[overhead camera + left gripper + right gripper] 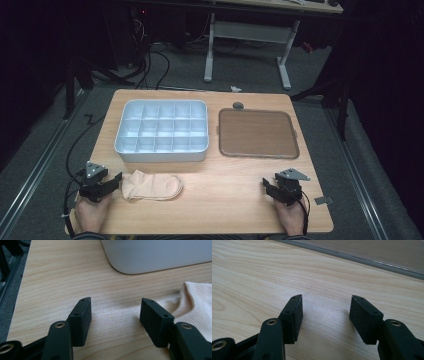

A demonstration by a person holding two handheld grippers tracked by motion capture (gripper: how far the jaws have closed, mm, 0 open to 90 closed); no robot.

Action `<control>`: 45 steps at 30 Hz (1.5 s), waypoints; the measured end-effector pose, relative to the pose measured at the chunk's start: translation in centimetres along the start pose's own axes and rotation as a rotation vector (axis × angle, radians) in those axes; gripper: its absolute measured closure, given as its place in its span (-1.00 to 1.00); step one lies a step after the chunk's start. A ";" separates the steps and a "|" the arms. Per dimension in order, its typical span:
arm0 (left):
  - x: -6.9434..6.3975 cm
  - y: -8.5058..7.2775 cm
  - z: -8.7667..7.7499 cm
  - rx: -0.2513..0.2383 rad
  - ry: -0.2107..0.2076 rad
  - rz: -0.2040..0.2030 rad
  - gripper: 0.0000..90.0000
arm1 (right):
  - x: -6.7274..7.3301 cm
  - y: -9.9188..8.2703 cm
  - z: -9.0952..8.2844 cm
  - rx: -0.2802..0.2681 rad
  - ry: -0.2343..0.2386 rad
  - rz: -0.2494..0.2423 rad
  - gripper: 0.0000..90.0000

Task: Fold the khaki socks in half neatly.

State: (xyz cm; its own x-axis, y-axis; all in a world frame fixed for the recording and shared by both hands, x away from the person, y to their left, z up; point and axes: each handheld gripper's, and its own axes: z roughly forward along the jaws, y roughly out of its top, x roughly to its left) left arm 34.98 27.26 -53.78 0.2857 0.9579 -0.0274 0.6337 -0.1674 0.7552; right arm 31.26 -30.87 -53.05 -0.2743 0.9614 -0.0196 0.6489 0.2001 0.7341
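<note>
Wood tabletop point(210, 200) carries a sock point(152, 185) at its near left, long axis running left to right, just in front of the divided bin point(162, 131). Left gripper point(114, 182) sits just beside the sock's cuff end, jaws spread and empty. Right gripper point(267, 187) lies well apart, jaws spread. Left is nearer.
</note>
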 end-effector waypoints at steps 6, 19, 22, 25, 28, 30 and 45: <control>-0.1 0.0 0.0 0.000 0.007 0.006 -0.03 | 0.0 0.0 0.0 0.000 0.003 -0.001 -0.01; 0.0 -0.1 -0.2 -0.004 -0.040 -0.009 0.04 | 0.0 0.0 0.0 0.001 0.004 -0.003 -0.03; 0.3 -0.2 -0.4 -0.005 -0.079 -0.036 0.04 | 0.0 0.0 0.0 0.001 0.005 -0.003 -0.03; 0.4 -0.2 -0.7 -0.008 -0.091 -0.047 0.04 | 0.0 0.0 0.0 0.001 0.004 -0.003 -0.03; 0.5 -0.3 -1.0 -0.018 -0.102 -0.058 0.04 | 0.0 0.0 0.0 0.001 0.005 -0.003 -0.03; 0.7 -0.2 -1.5 -0.033 -0.118 -0.076 0.04 | 0.0 0.0 0.0 0.001 0.005 -0.003 -0.03; -2.1 0.2 -2.7 0.003 -0.190 0.011 -0.13 | 0.1 0.0 0.0 0.003 0.007 -0.003 -0.06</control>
State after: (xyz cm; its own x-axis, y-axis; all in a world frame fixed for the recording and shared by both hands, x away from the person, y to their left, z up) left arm 32.55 25.87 -51.81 0.4231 0.8948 -0.1429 0.6317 -0.1782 0.7544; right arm 31.27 -30.80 -53.04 -0.2813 0.9595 -0.0172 0.6500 0.2036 0.7322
